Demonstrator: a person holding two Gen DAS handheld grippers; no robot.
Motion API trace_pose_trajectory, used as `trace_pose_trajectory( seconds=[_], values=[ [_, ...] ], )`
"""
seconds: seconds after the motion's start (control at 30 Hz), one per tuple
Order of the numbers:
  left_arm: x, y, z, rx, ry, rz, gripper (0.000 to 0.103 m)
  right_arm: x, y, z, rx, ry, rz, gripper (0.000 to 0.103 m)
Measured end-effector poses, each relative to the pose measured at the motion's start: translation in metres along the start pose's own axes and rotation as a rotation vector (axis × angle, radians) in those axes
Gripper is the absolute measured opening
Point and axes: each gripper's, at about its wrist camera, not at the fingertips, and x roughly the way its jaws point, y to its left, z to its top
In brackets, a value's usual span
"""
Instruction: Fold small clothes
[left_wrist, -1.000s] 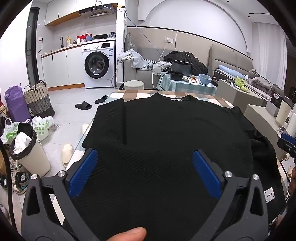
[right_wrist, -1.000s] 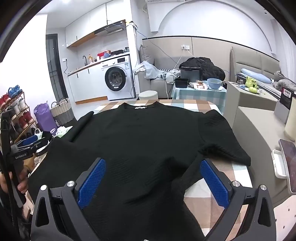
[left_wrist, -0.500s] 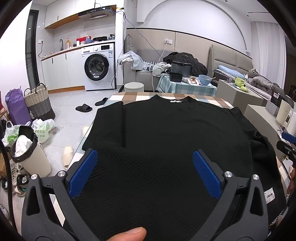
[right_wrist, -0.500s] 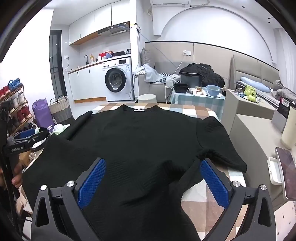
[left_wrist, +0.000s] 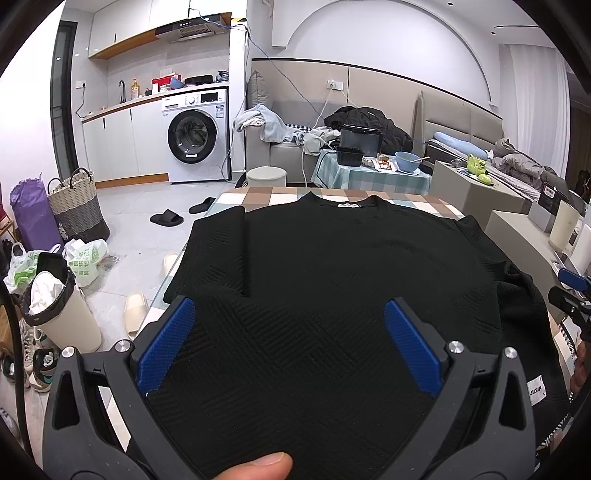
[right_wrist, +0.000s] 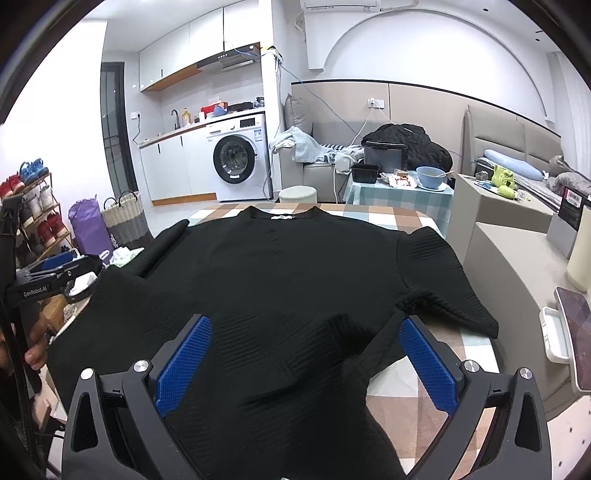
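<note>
"JIAXIN" tag (left_wrist: 536, 390) on black sweater (left_wrist: 332, 280)

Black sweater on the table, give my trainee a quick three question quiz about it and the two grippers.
1. True or false: the left gripper is clamped on the black sweater.
2. What lies between the sweater and the table? A) a checked tablecloth B) a towel C) newspaper
3. Fill in: the sweater's collar points toward the washing ______.

Key
1. False; both the left and right gripper are open above the sweater.
2. A
3. machine
</note>
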Motion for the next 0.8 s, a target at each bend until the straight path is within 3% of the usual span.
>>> trace_pose_trajectory(
  seconds=[0.8],
  values=[
    [-0.009, -0.011, 0.003, 0.002, -0.006, -0.014, 0.102, 0.001, -0.001, -0.001, 0.010, -0.002, 0.018, 0.103]
  ],
)
